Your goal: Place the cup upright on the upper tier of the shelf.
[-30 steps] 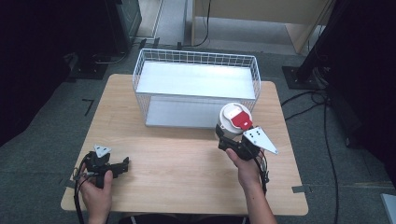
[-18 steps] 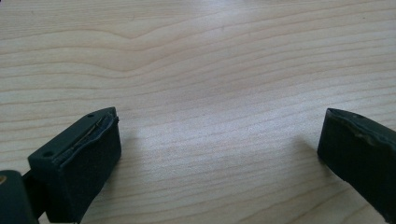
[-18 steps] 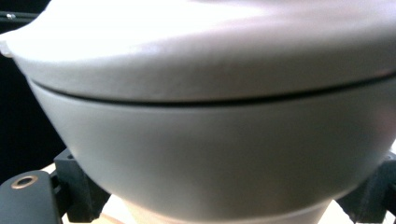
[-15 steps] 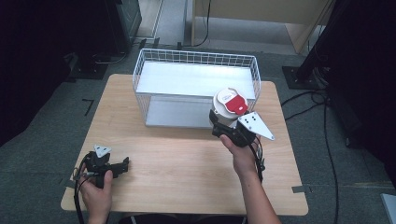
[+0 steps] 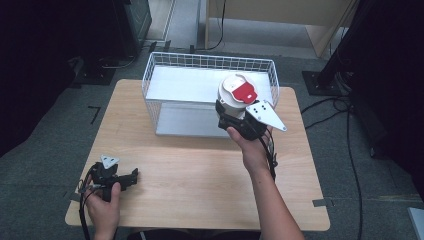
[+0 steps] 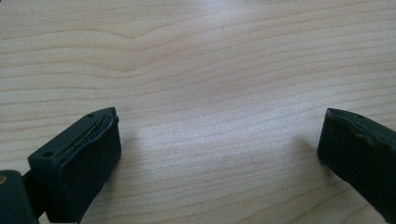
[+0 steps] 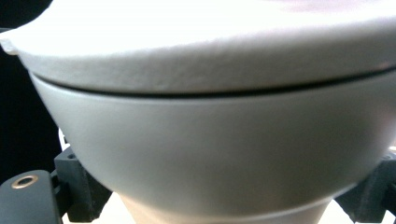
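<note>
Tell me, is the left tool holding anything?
No, the left tool has its jaws wide apart with just bare wooden table between them.

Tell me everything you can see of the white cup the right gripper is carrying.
The white cup is a tapered container, wider at the top, with a smooth matte grey-white wall and a white lid bearing a red patch. It looks like plastic or paper. The right gripper clamps its lower body from both sides, holding it about upright in the air at the front rim of the wire basket.
</note>
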Demonstrator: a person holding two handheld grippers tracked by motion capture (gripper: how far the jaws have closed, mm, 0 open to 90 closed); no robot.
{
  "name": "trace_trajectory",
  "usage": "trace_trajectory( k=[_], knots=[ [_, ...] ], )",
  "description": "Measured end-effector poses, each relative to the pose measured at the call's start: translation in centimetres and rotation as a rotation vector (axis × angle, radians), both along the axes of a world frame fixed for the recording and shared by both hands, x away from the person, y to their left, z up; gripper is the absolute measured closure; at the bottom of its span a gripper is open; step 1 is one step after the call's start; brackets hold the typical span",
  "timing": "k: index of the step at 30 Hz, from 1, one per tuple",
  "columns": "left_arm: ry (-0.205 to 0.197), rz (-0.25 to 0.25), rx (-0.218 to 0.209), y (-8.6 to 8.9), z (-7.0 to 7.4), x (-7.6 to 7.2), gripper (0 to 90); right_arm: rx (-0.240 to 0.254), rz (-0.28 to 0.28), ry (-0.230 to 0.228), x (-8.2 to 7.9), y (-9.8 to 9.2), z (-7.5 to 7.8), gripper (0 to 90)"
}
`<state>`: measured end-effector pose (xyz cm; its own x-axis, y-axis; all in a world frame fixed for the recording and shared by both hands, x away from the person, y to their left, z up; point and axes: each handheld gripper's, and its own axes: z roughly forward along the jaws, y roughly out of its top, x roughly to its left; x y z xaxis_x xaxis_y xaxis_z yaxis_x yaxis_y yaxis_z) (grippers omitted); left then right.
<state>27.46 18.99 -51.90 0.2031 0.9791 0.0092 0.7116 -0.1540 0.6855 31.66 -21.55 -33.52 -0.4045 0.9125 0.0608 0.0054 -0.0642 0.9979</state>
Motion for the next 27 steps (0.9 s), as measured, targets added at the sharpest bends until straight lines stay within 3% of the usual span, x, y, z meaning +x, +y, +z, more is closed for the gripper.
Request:
trace_trajectory(
  k=[16, 27],
  knots=[
    [0.000, 0.000, 0.000, 0.0, 0.0, 0.0, 0.0, -0.023, -0.014, 0.013, 4.2, 2.2, 1.2, 9.5],
    [0.000, 0.000, 0.000, 0.0, 0.0, 0.0, 0.0, -0.022, -0.029, 0.047, 7.5, 3.4, 1.6, 9.5]
  ],
)
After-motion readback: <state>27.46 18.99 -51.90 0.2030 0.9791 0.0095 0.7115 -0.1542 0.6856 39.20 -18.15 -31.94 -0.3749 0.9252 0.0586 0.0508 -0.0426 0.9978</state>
